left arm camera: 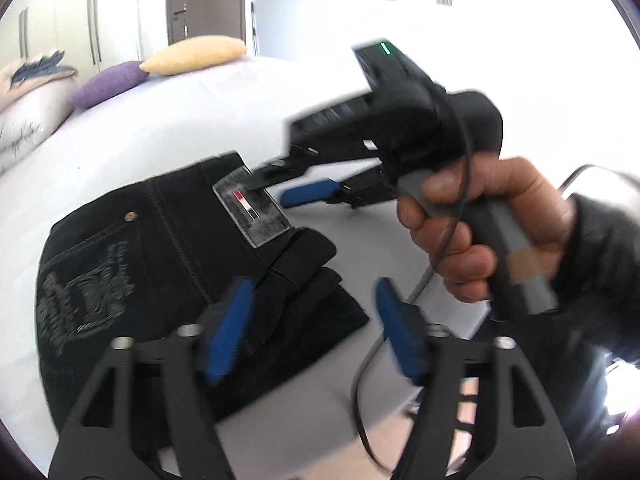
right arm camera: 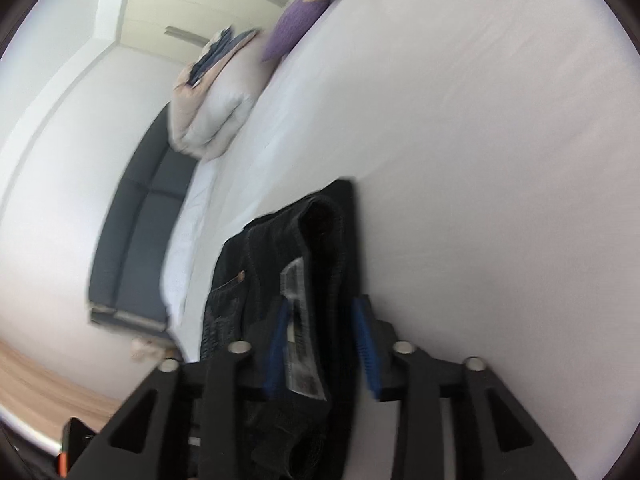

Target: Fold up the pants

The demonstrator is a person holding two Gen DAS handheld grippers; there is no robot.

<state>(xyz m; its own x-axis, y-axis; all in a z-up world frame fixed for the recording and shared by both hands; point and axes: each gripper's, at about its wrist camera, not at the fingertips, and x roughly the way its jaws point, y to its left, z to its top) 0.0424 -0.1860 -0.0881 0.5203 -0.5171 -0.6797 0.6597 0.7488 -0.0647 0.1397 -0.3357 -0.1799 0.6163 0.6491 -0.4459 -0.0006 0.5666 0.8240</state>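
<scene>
The pants (left arm camera: 168,264) lie folded in a compact stack on the bed (left arm camera: 168,120). Both grippers, left (left arm camera: 316,328) and right (left arm camera: 276,190), stand spread with nothing pinched. The fold looks finished; next comes backing away or tidying the loose edge.

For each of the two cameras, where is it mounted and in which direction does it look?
Left wrist: on the left gripper, looking down across the folded black pants on the bed; the right gripper and the hand holding it show.
Right wrist: on the right gripper, looking along the pants toward the pillows.
Shared: pants, label patch, purple pillow.
</scene>
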